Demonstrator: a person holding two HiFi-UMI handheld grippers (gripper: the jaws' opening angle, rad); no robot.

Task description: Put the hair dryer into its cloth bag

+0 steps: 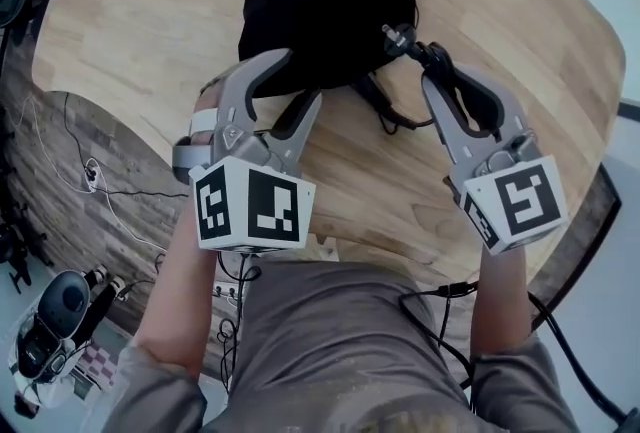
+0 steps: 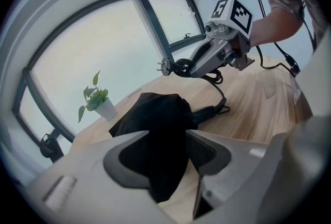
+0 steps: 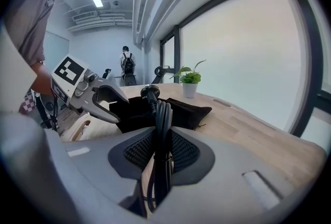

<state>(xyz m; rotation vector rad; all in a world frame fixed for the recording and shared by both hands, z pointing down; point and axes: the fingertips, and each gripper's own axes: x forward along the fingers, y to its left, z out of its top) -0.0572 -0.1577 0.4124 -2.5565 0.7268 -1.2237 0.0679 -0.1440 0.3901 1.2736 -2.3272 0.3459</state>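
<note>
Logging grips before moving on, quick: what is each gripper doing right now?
Left gripper: closed on the edge of the black cloth bag.
Right gripper: closed on the bundled power cord.

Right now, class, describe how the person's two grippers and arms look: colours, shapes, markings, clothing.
The left gripper and right gripper both have light grey, curved jaws lined with dark ribbed pads. Each carries a white cube with black square markers. Black cables trail beneath them. The person wears a grey-brown top with short sleeves.
</note>
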